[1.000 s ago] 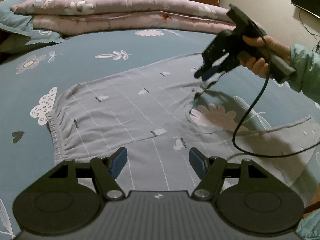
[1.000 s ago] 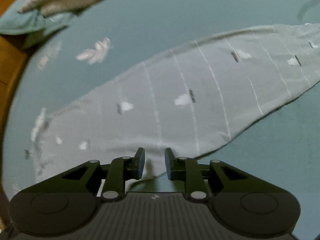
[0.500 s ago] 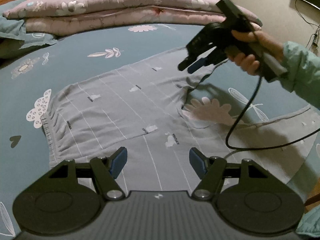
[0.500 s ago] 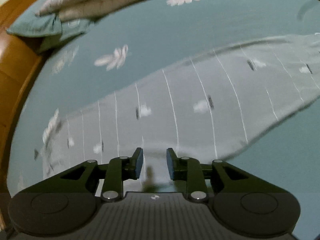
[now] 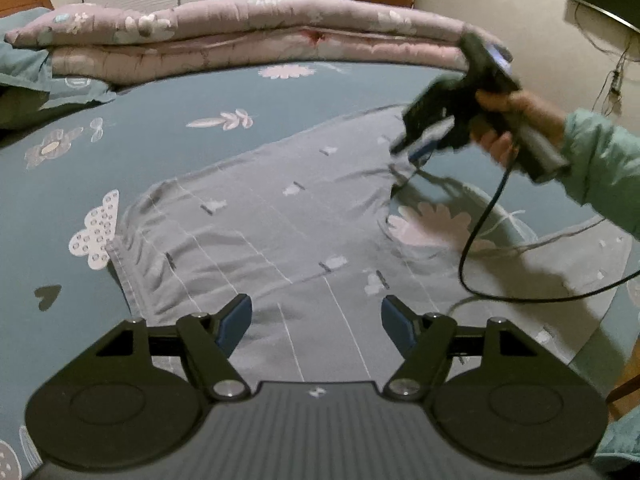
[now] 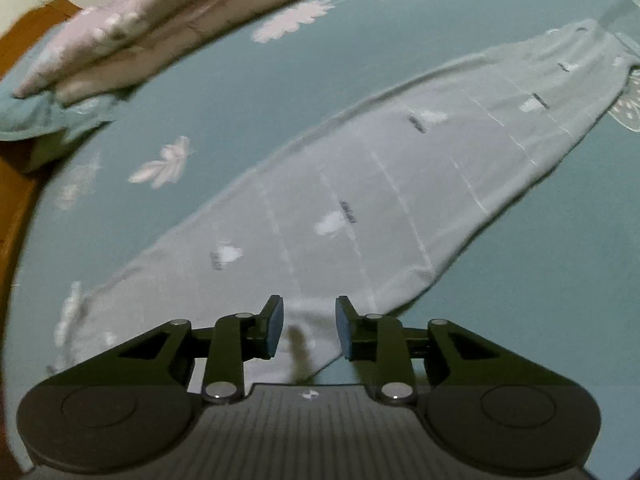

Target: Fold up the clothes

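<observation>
Left gripper (image 5: pixel 316 320) wide apart; right gripper (image 6: pixel 309 328) narrowly parted.

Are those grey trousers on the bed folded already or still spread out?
Spread out. The grey trousers lie flat on the bed sheet, both legs apart, nothing doubled over.

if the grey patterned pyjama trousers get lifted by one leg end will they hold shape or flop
Probably flop: the thin grey patterned pyjama trousers lie flat and creased on the teal floral bedsheet, so the leg should drape. Likely light; the fabric already wrinkles near the right gripper. The gathered waistband may hang slightly heavier.
</observation>
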A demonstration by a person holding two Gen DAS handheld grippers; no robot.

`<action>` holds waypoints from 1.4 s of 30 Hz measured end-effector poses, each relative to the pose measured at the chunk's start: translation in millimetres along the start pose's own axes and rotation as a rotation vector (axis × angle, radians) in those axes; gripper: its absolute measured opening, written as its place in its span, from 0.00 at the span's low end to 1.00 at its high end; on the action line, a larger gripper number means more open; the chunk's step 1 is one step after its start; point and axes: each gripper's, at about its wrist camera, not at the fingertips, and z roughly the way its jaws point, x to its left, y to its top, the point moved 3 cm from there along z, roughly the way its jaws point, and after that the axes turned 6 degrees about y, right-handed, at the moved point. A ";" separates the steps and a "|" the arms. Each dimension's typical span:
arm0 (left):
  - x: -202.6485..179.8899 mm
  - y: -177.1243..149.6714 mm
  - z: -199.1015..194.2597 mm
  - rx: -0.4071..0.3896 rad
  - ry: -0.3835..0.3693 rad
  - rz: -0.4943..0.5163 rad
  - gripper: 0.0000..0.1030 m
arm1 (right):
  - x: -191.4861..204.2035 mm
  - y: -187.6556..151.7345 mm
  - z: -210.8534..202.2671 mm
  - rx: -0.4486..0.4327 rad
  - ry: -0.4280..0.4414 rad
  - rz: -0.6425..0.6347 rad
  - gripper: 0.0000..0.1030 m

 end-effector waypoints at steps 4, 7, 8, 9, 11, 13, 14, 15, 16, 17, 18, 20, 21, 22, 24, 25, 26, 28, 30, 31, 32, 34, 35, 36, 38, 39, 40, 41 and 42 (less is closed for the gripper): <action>8.7 2.5 0.0 -0.013 -0.026 -0.005 0.70 | -2.3 -7.2 -15.0 -0.019 -0.007 0.090 0.27; 13.2 4.3 6.7 0.000 -0.050 -0.004 0.70 | 24.6 -18.9 -24.0 -0.013 0.093 0.063 0.31; 13.8 5.6 8.8 0.002 -0.060 0.000 0.70 | 34.4 -23.4 -22.7 -0.001 0.110 0.046 0.31; 14.1 6.7 10.5 0.002 -0.067 0.005 0.70 | 43.4 -27.5 -18.0 0.012 0.116 0.026 0.31; 13.8 10.1 12.9 0.000 -0.078 0.014 0.70 | 51.1 -36.0 -3.5 0.050 0.097 0.011 0.31; 14.6 13.0 12.5 -0.010 -0.092 0.015 0.70 | 46.7 -41.5 7.1 0.075 0.055 0.017 0.30; 15.4 13.8 11.9 -0.015 -0.098 0.015 0.70 | 40.8 -42.8 6.3 0.067 0.039 0.025 0.19; 16.5 14.4 12.3 -0.017 -0.102 0.016 0.70 | 34.8 -44.2 5.5 0.059 0.023 0.032 0.17; 17.8 14.8 13.2 -0.017 -0.106 0.017 0.70 | 29.0 -44.9 2.6 0.050 0.015 0.052 0.18; 18.8 15.1 15.4 -0.013 -0.106 0.021 0.70 | 25.1 -44.5 -3.7 0.039 0.022 0.088 0.20; 19.6 15.4 18.1 -0.008 -0.104 0.028 0.70 | 25.3 -44.7 -9.7 0.030 0.024 0.096 0.26; 21.3 16.7 23.4 0.002 -0.097 0.041 0.70 | 35.4 -49.4 -21.4 0.013 0.055 0.081 0.27; 22.1 18.1 25.8 0.005 -0.089 0.048 0.70 | 42.7 -53.0 -24.5 0.021 0.093 0.077 0.27; 22.5 19.9 27.2 0.006 -0.082 0.054 0.70 | 50.2 -57.4 -26.1 0.038 0.136 0.072 0.27; 22.7 23.5 26.2 -0.002 -0.077 0.063 0.70 | 64.1 -67.8 -22.1 0.083 0.184 0.049 0.28; 22.7 25.2 24.9 -0.007 -0.079 0.066 0.70 | 70.4 -74.5 -17.9 0.109 0.192 0.022 0.28; 22.8 26.2 24.3 -0.008 -0.079 0.068 0.70 | 74.0 -79.6 -13.7 0.124 0.185 0.003 0.28; 23.0 27.7 23.6 -0.008 -0.074 0.071 0.70 | 73.6 -88.6 -3.1 0.154 0.150 -0.024 0.28; 23.9 28.5 23.4 -0.001 -0.061 0.078 0.70 | 67.1 -94.5 1.7 0.140 0.106 -0.037 0.23; 24.6 28.7 23.2 0.000 -0.058 0.083 0.70 | 66.1 -95.2 -2.7 0.121 0.113 -0.039 0.26; 25.2 28.8 23.6 0.004 -0.059 0.086 0.70 | 64.9 -96.5 -9.8 0.104 0.119 -0.037 0.30; 26.2 29.6 27.0 0.019 -0.060 0.086 0.70 | 63.0 -103.6 -20.2 0.097 0.157 -0.031 0.33; 26.2 30.4 29.1 0.026 -0.058 0.089 0.70 | 62.9 -108.1 -23.7 0.099 0.182 -0.027 0.34; 25.7 31.7 30.5 0.029 -0.057 0.097 0.70 | 62.5 -113.1 -25.3 0.104 0.195 -0.024 0.34; 24.5 34.6 32.5 0.031 -0.059 0.116 0.70 | 62.5 -122.1 -17.0 0.119 0.156 -0.025 0.34; 24.3 36.0 33.2 0.031 -0.064 0.125 0.70 | 61.6 -124.8 -14.0 0.113 0.144 -0.014 0.34; 24.1 37.9 33.6 0.029 -0.072 0.135 0.70 | 59.7 -126.0 -14.2 0.099 0.153 0.002 0.34; 24.1 39.6 34.5 0.028 -0.074 0.143 0.70 | 59.5 -125.8 -15.8 0.089 0.162 0.019 0.34; 24.3 41.2 35.7 0.027 -0.075 0.149 0.70 | 59.4 -125.5 -17.5 0.080 0.171 0.037 0.34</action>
